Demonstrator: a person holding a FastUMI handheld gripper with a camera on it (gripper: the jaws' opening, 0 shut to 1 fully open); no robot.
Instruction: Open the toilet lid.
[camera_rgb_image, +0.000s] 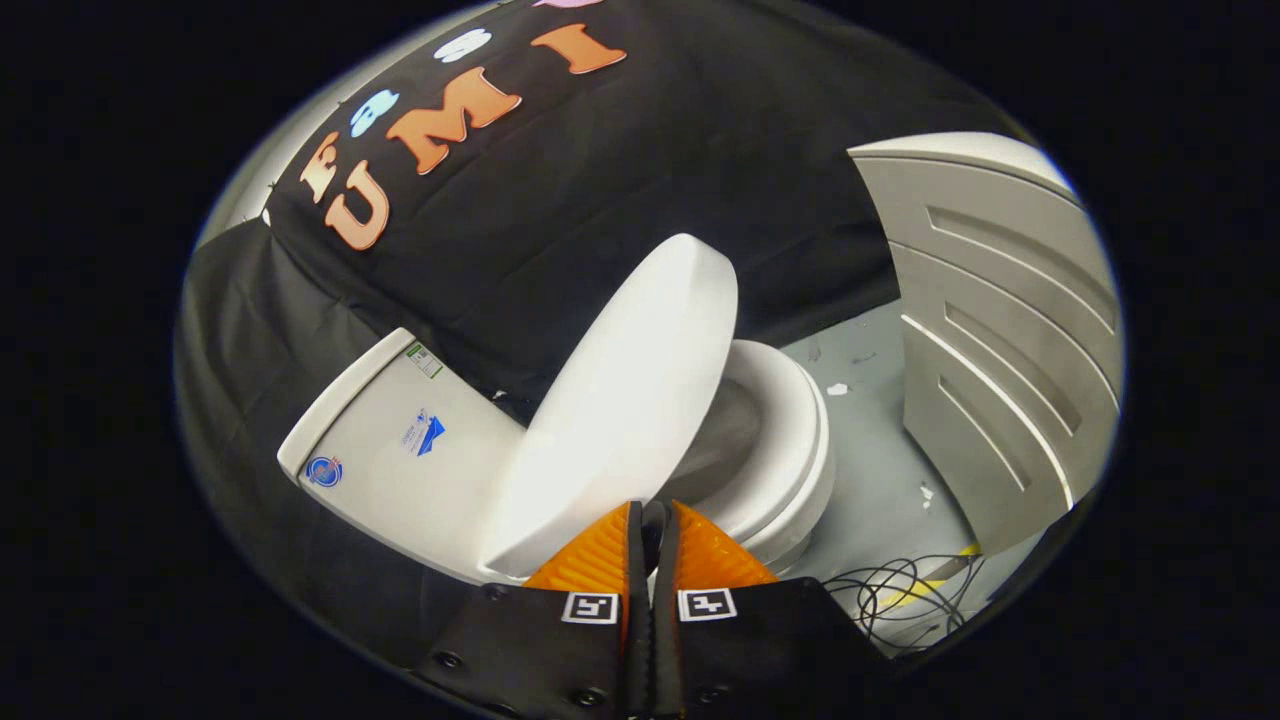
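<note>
The tongs (652, 520) have their two fingers drawn almost together, with only a thin dark slit between them, and the near edge of the toilet lid (615, 410) sits right at their tips; whether the rim is actually pinched in that slit or the tips merely press against it, I cannot tell. The lid rises just ahead of the tongs, lifted well clear of the seat (790, 450) and tilted back toward the cistern (400, 450), which lies ahead and to the left of the fingers with stickers on its side. To the right of the lid the seat ring and the shaded bowl opening are exposed. Beyond and to the right of the tongs stands a pale panelled door (1000, 350), and close by on the right a tangle of thin cables (900, 590) lies on the grey floor (870, 480). By my judgement the opening is mostly done: the lid is off the seat and past halfway up. What seems left is to carry it the rest of the way until it leans against the cistern, then release it.
</note>
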